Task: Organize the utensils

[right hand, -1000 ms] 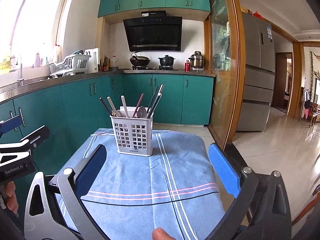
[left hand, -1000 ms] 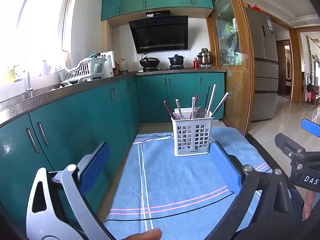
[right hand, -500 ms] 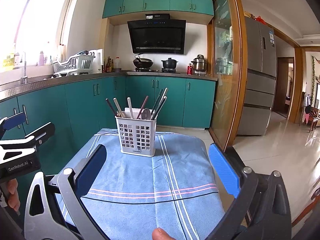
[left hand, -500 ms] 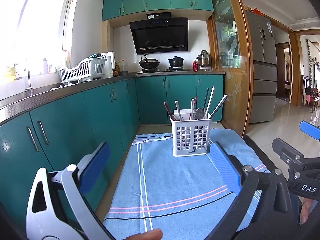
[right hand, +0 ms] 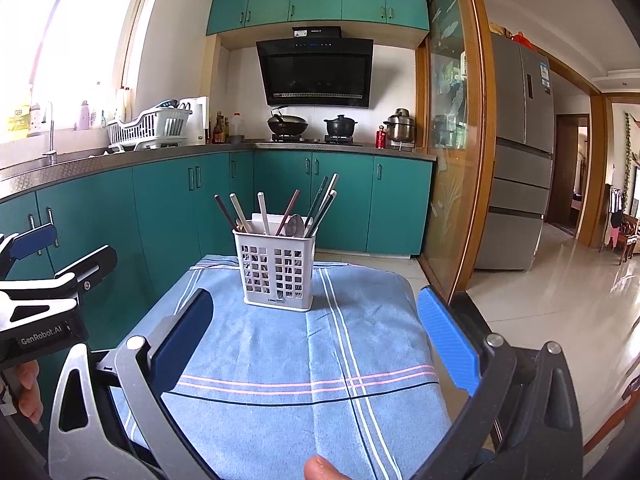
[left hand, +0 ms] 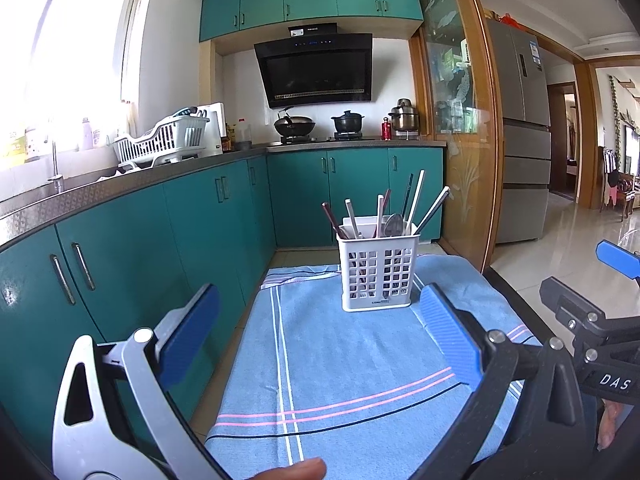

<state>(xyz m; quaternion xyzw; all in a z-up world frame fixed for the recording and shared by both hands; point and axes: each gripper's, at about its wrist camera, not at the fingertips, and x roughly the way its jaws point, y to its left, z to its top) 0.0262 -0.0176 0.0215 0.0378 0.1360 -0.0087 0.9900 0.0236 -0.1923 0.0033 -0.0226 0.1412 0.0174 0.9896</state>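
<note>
Both grippers spread wide and empty, short of the caddy

Your left gripper and right gripper face the white caddy just ahead on the blue cloth. Its chopsticks stand handle-up, fanning outward; come in from above and pinch one shaft along its lean.

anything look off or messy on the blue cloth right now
Nothing stands out. The white utensil holder stands upright on the blue cloth, with chopsticks and a spoon leaning loosely inside it. No spill shows, and the cloth lies fairly flat. Both grippers are open and empty.
</note>
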